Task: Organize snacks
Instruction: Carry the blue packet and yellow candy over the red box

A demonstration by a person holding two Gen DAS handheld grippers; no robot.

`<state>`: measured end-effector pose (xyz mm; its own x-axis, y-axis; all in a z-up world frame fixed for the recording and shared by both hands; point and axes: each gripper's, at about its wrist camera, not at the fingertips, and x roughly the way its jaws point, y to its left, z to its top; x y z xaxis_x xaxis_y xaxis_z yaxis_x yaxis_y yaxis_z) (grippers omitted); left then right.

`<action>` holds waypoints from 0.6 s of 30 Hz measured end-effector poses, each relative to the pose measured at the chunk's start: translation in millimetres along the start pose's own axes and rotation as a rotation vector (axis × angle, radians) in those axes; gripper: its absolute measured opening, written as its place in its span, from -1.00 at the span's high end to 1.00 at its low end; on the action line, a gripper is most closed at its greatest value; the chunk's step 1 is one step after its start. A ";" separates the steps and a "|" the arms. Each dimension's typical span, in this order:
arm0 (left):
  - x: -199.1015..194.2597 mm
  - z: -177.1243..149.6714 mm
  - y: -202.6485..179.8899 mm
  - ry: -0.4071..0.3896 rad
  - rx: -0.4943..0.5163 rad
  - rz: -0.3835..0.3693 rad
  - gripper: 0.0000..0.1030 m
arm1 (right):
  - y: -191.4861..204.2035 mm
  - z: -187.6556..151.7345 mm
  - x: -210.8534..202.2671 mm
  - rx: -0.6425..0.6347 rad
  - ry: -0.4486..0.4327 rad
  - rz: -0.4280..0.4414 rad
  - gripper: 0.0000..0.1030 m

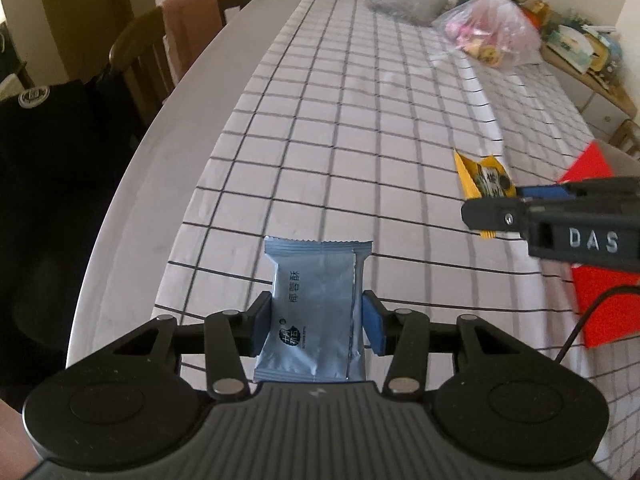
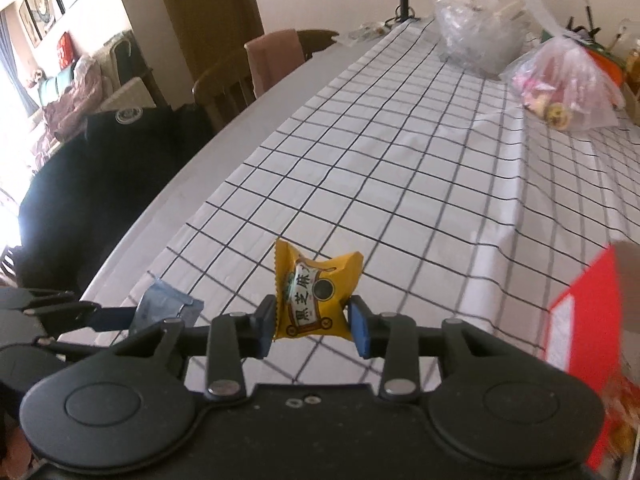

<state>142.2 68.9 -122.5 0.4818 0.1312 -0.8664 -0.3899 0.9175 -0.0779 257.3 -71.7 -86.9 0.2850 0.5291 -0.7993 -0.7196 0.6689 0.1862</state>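
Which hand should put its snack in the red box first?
Probably the right. Its fingers pinch the yellow snack, and the red box sits right beside it. The left gripper, holding the blue packet, is farther from the box, with the right gripper between.

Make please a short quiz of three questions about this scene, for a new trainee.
1. True or false: the left gripper holds a blue packet.
2. What does the right gripper hold? A) a spoon B) a yellow packet C) nothing
3. Fill in: the red ____ stands to the right on the checked cloth.

Key: 1 true; 2 B; 3 box.
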 end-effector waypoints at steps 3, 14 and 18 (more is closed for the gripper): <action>-16.8 -0.4 -14.1 -0.019 0.014 -0.014 0.10 | -6.2 -8.2 -25.2 0.014 -0.027 -0.007 0.30; -76.9 3.1 -73.9 -0.113 0.083 -0.077 0.10 | -41.0 -37.3 -113.8 0.065 -0.149 -0.027 0.29; -90.2 6.5 -102.0 -0.138 0.119 -0.107 0.10 | -60.0 -50.1 -140.2 0.089 -0.186 -0.051 0.29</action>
<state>143.6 -34.1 -33.2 0.6216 0.0732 -0.7799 -0.2393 0.9658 -0.1001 228.8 -212.2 -14.7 0.4381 0.5749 -0.6911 -0.6449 0.7366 0.2039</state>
